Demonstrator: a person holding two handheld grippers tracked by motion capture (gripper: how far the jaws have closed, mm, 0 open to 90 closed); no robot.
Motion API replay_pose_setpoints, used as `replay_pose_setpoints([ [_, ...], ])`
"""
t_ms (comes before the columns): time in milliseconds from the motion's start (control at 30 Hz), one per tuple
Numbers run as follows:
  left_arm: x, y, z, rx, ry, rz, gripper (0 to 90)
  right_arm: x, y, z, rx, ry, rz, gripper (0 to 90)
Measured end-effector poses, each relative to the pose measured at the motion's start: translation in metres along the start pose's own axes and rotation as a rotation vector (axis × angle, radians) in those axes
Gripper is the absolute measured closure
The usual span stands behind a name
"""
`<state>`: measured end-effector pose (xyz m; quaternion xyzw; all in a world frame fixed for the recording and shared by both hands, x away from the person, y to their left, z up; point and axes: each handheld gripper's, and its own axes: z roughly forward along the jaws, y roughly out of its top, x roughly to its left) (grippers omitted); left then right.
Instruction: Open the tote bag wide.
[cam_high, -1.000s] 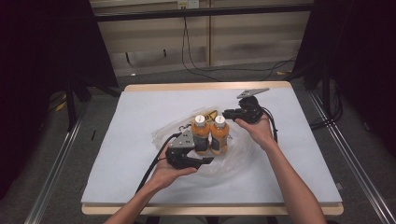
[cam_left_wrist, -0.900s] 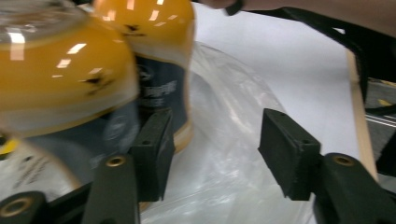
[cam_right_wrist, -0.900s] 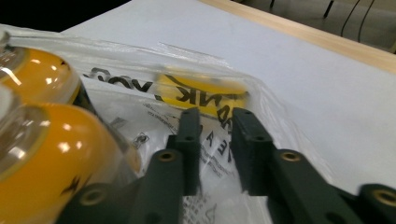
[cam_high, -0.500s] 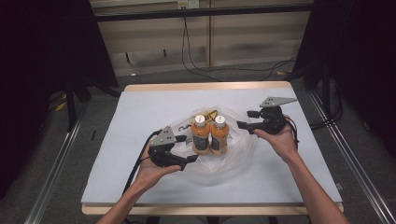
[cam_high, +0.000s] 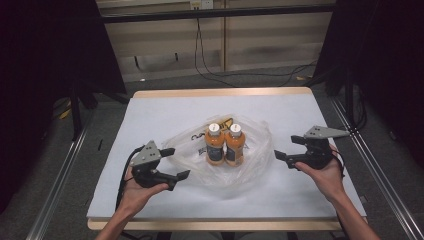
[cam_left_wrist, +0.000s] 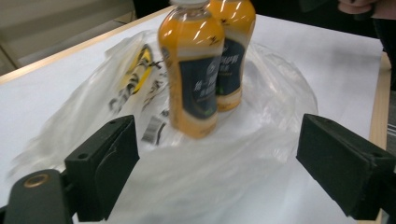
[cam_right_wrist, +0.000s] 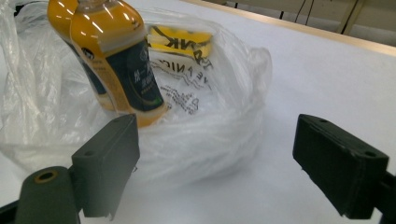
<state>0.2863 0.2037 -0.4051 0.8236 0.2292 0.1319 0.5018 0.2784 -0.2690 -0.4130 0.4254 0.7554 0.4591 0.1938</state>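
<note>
Bottles (cam_high: 225, 145), two of them with orange drink, dark labels and white caps, stand upright and touching side by side at the middle of the high view, on a crumpled clear plastic bag (cam_high: 250, 170) that spreads around their bases. The bag lies on the white table cover (cam_high: 165, 115), with printed lettering and a yellow patch showing at its upper side.

Left gripper (cam_high: 175, 163) sits at the lower left of the high view, held in the person's hand, just beside the bag's left edge without touching it. Its jaws have just been opening and now stand spread wide with nothing between them; in the left gripper view the bottles (cam_left_wrist: 201, 70) rise in the upper middle beyond the gap, over the bag (cam_left_wrist: 261, 154).

Right gripper (cam_high: 285, 149) is at the right of the high view, near the bag's right edge. Its jaws too have just been opening and are spread apart, empty. In the right gripper view the bottles (cam_right_wrist: 112, 60) lean toward the upper left and the bag (cam_right_wrist: 205, 135) bulges between the jaws farther off.

Open white cover lies all round: a broad band toward the far wooden edge (cam_high: 225, 92), and bare strips along the left, right and near edges.
</note>
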Motion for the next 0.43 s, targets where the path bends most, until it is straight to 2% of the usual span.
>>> replay_pose_setpoints([
  [133,0.006,-0.019,-0.014,0.001,0.050,-0.044,8.0,0.002,-0.015,-0.015,-0.025,-0.017,0.025,12.6],
  [233,0.008,-0.030,-0.025,0.000,0.081,-0.059,7.1,0.005,-0.027,-0.023,-0.040,-0.036,0.041,11.8],
  [300,0.010,-0.036,-0.033,-0.022,0.099,-0.072,5.8,0.006,-0.036,-0.027,-0.035,-0.055,0.047,11.6],
  [367,0.013,-0.041,-0.036,-0.028,0.123,-0.073,5.3,0.005,-0.045,-0.028,-0.044,-0.067,0.072,10.4],
  [433,0.017,-0.050,-0.034,-0.021,0.123,-0.085,4.7,0.004,-0.051,-0.029,-0.028,-0.083,0.079,10.2],
])
